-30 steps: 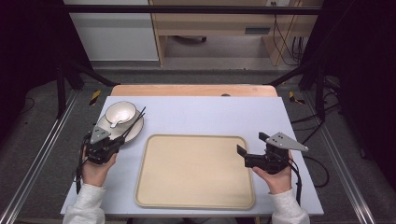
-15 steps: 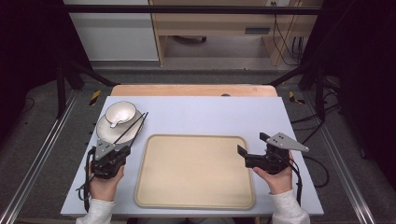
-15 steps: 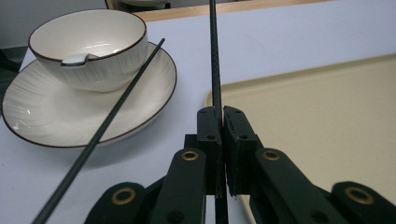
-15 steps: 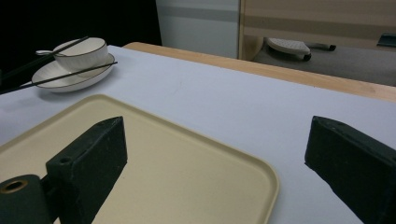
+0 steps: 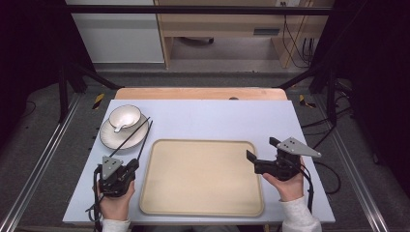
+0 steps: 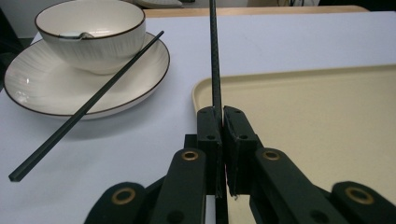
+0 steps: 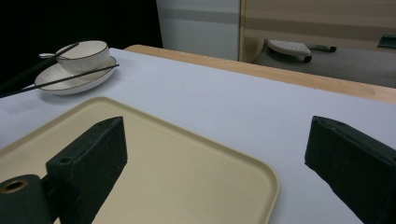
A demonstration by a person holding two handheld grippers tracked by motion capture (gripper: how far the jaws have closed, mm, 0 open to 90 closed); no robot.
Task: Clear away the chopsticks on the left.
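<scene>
My left gripper is near the table's front left, beside the tray's left rim. It is shut on a black chopstick, whose far end reaches toward the plate. A second black chopstick leans across the plate's rim, its near end on the table. A white bowl with a spoon in it stands on the plate. A beige tray lies bare in the middle. My right gripper is open over the tray's right edge, with nothing between its jaws.
The white tabletop ends in a wooden strip at the back. Metal frame rails run along both sides. A cable trails from the right gripper.
My left gripper has drawn back from the plate toward the front edge, taking one chopstick with it. The other chopstick stays on the plate. The right gripper has not moved.
</scene>
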